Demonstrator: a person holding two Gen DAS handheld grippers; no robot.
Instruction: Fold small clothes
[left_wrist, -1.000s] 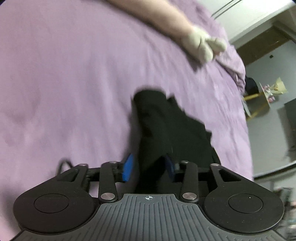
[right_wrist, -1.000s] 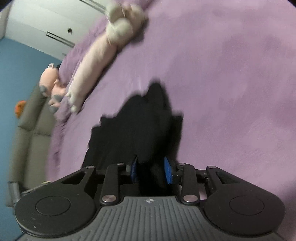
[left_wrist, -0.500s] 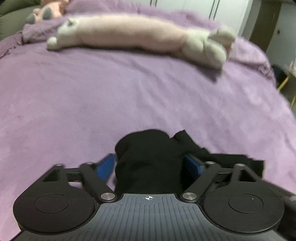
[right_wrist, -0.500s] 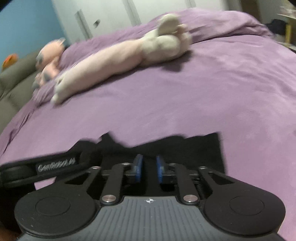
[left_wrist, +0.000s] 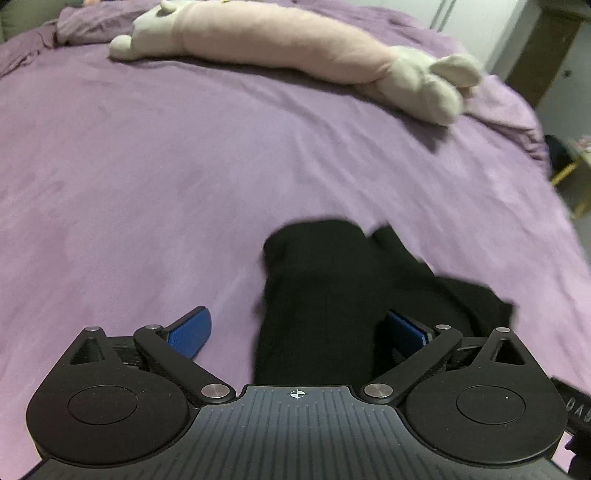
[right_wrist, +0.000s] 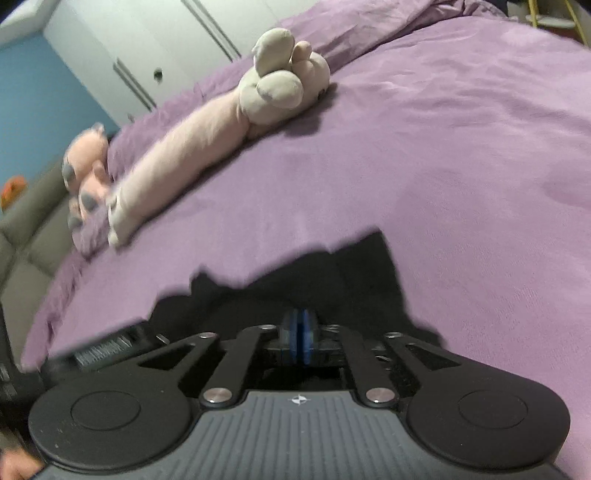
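Black garment bunched on the purple bedspread, between the wide-spread blue pads of the left gripper, gripped by neither. Right gripper low over the same dark cloth, pads pressed together, grip on fabric unclear. Long pink plush toy far behind

left gripper, right gripper: matte black ribbed housings, round side discs, silver pivot screws, blue finger pads.
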